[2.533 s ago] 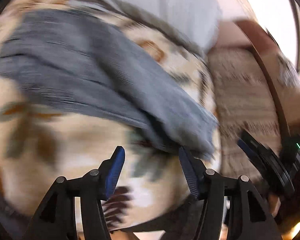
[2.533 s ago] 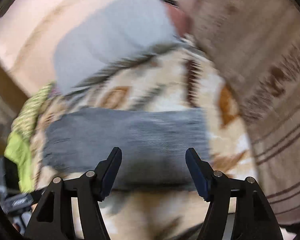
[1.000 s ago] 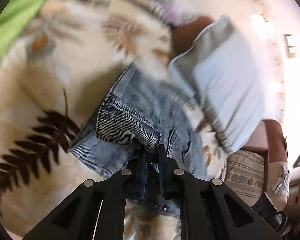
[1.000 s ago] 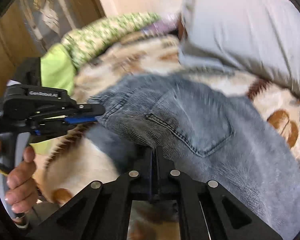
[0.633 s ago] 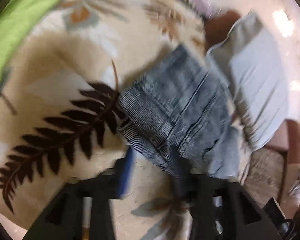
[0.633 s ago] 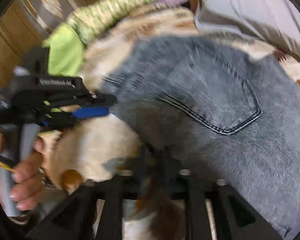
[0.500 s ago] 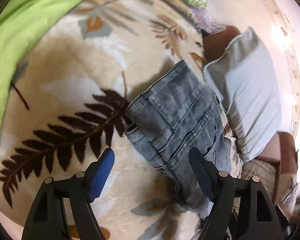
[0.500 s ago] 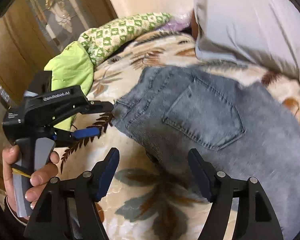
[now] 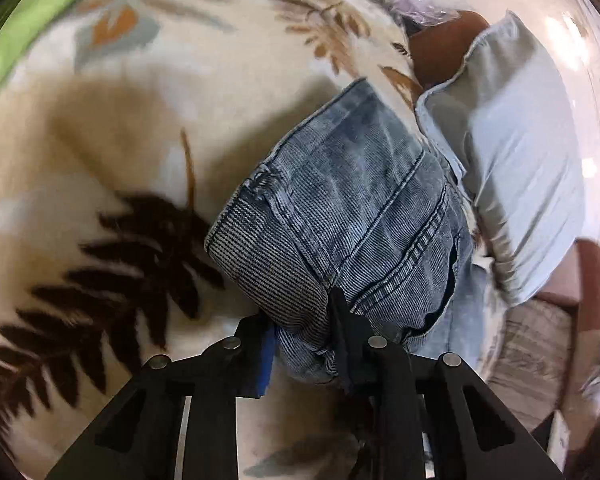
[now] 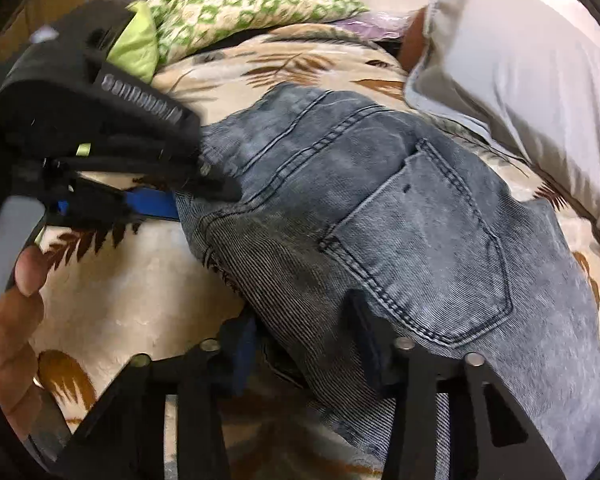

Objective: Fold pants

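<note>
Left gripper [image 9: 304, 344]: jaws closing on the folded corner of the jeans [image 9: 340, 216], ribbed waistband bunched between the two fingers, blue pad on the left finger [image 9: 265, 354] touching denim. Right gripper [image 10: 306, 344]: jaws closing too, straddling the thick waistband edge below the back pocket [image 10: 420, 256]; pads meeting cloth on both sides, full pressure hard to tell through motion blur. Seen from the right wrist view, left gripper coming in from the left side, pinching the same waistband higher up, person's hand [image 10: 8, 320] wrapping its grey handle. Jeans lying back side up on the bed, on a cream blanket with a leaf print [image 9: 100, 152], legs trailing off toward the right. Pale grey pillow [image 9: 516, 184] sitting just beyond the jeans, touching their far edge. Green patterned pillow [image 10: 236, 8] and a lime-green cloth [image 10: 134, 46] resting at the far left of the bed. Striped beige cushion [image 9: 528, 356] showing at lower right of the left wrist view.
</note>
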`<state>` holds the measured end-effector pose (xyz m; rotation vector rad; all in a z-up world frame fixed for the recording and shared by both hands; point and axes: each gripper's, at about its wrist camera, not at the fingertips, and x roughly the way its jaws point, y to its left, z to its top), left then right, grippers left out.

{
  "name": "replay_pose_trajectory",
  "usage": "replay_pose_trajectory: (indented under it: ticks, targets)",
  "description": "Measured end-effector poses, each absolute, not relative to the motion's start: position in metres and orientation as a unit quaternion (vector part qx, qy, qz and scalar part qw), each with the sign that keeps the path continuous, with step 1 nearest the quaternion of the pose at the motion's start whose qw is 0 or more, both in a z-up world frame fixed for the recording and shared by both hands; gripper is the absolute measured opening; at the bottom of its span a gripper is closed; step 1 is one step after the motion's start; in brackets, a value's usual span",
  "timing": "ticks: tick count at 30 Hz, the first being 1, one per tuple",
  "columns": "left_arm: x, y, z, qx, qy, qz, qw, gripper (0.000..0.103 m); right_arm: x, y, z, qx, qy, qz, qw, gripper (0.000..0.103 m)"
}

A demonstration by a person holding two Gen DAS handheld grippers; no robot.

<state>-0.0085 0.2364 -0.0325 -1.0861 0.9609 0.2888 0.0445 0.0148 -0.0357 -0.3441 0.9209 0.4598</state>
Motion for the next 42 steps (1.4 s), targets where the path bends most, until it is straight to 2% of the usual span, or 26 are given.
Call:
replay_pose_trajectory:
  ticks: [2,4,9,11,16,20,22,24,26,27,29,30,35,42]
  targets:
    - [-0.011,0.237,-0.033,-0.511,0.424,0.115,0.738,0.021,0.042,0.013,-0.031,-0.157,0.441,0.219,0.856,0.021]
    - [-0.021,0.238,-0.016,-0.502,0.404,0.116,0.756,0.02,0.036,0.011,-0.02,-0.139,0.436,0.226,0.86,0.016]
    - [-0.059,0.224,0.044,-0.437,0.367,0.138,0.81,0.018,0.018,0.007,0.014,-0.09,0.424,0.259,0.863,0.015]
    - [-0.072,0.228,0.051,-0.434,0.368,0.148,0.809,0.018,0.01,0.008,0.021,-0.064,0.427,0.283,0.856,0.015]
    - [-0.106,0.241,0.039,-0.445,0.388,0.152,0.793,0.018,-0.003,0.024,0.011,-0.048,0.443,0.315,0.838,0.016]
    - [-0.105,0.249,0.008,-0.465,0.404,0.163,0.771,0.02,0.0,0.036,-0.015,-0.047,0.466,0.316,0.825,0.016]
    - [-0.095,0.251,-0.016,-0.451,0.432,0.199,0.755,0.03,0.006,0.038,-0.033,-0.045,0.482,0.317,0.815,0.023]
    - [-0.095,0.245,-0.014,-0.434,0.429,0.209,0.764,0.034,0.009,0.033,-0.037,-0.026,0.488,0.326,0.809,0.027]
    - [-0.098,0.236,0.004,-0.411,0.429,0.224,0.773,0.042,0.004,0.022,-0.022,-0.007,0.496,0.32,0.807,0.044]
    - [-0.105,0.227,0.019,-0.4,0.41,0.232,0.786,0.044,-0.001,0.013,-0.011,0.005,0.491,0.317,0.811,0.048]
    - [-0.116,0.2,0.049,-0.37,0.376,0.222,0.82,0.051,-0.023,-0.018,0.021,0.036,0.461,0.318,0.828,0.066]
    - [-0.122,0.177,0.068,-0.34,0.363,0.209,0.842,0.051,-0.036,-0.037,0.034,0.049,0.446,0.317,0.836,0.07]
    - [-0.14,0.063,0.118,-0.235,0.326,0.147,0.904,0.058,-0.09,-0.142,0.066,0.132,0.417,0.269,0.858,0.072]
    - [-0.152,-0.069,0.128,-0.136,0.33,0.051,0.933,0.063,-0.142,-0.302,0.092,0.235,0.378,0.173,0.879,0.072]
